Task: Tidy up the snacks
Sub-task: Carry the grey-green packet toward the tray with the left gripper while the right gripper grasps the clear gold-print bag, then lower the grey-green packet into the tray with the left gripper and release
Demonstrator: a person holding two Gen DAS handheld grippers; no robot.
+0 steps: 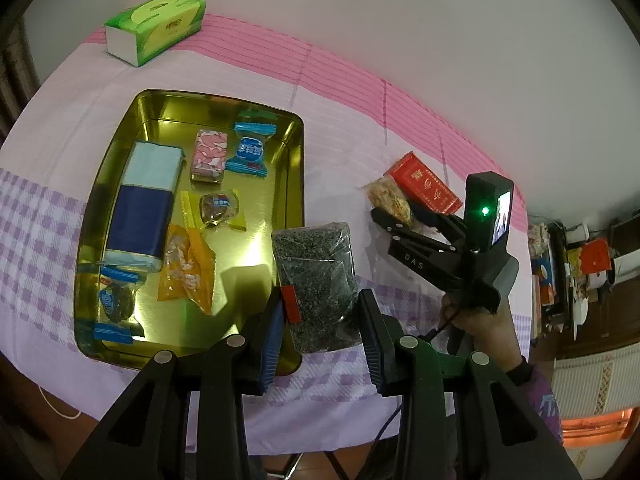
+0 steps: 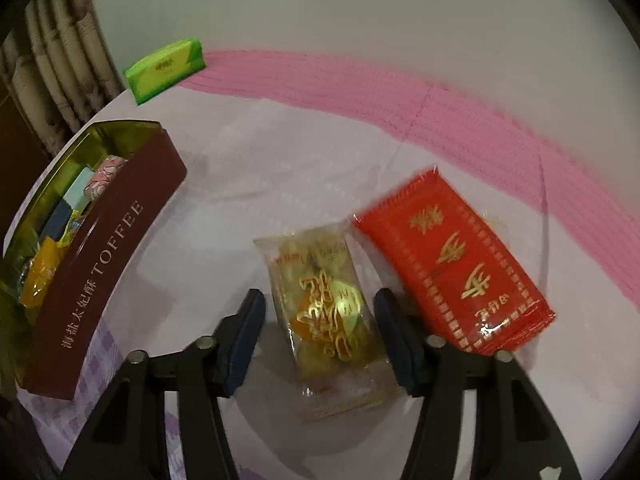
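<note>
A gold tin tray (image 1: 294, 148) lies on the tablecloth and holds several wrapped snacks. Its dark red wall marked TOFFEE (image 2: 104, 264) shows in the right wrist view. A clear bag of dark green flakes (image 1: 318, 276) leans over the tray's right rim, between the fingers of my open left gripper (image 1: 320, 320). My right gripper (image 2: 320, 320) is open with its fingers on both sides of a clear-wrapped yellow pastry (image 2: 324, 312), also seen in the left wrist view (image 1: 386, 196). A red packet (image 2: 452, 264) lies just right of the pastry, and it shows in the left wrist view (image 1: 424, 186).
A green tissue box (image 1: 154, 28) stands at the table's far left corner, near a white wall. The cloth (image 1: 360, 120) is pink-striped at the back and purple-checked at the front. Cluttered shelves (image 1: 576, 272) stand to the right of the table.
</note>
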